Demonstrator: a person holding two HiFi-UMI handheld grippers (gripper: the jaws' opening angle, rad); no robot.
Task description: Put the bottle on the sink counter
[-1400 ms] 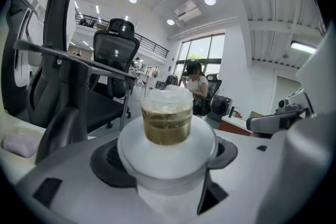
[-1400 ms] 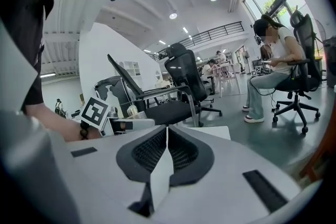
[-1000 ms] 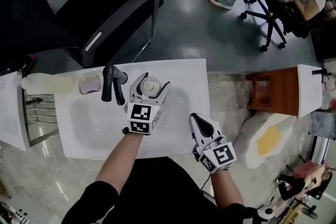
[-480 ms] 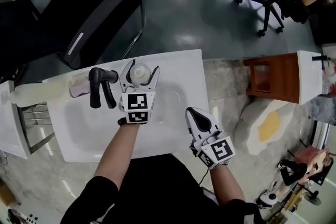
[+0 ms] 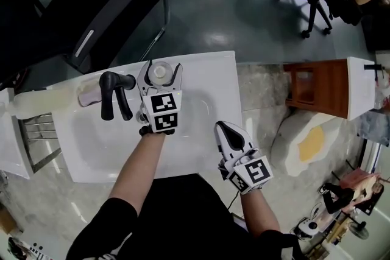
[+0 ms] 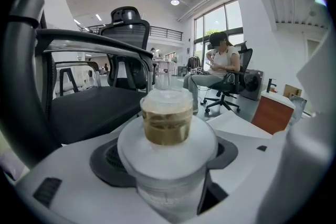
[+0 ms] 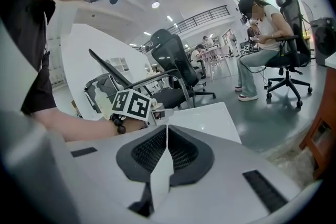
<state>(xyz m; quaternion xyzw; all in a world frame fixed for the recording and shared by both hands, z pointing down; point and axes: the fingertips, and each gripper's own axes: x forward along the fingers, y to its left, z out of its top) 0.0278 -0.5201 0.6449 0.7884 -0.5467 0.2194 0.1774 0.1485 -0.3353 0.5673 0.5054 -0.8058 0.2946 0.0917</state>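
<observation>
L: left gripper [image 5: 161, 70] clamped on bottle [image 5: 160, 73] | you moved it past the faucet [image 5: 113, 92] toward the table's [image 5: 213, 79] far rim, upper centre | probably ready to set down | R: right gripper [image 5: 223, 129] jaws together, empty.

One bottle [image 5: 159, 72]: translucent white body, round shoulder, amber neck, pale cap; upright, clamped between the jaws of the left gripper [image 5: 162, 67], at the 12 o'clock rim of the white sink counter [image 5: 210, 79].
</observation>
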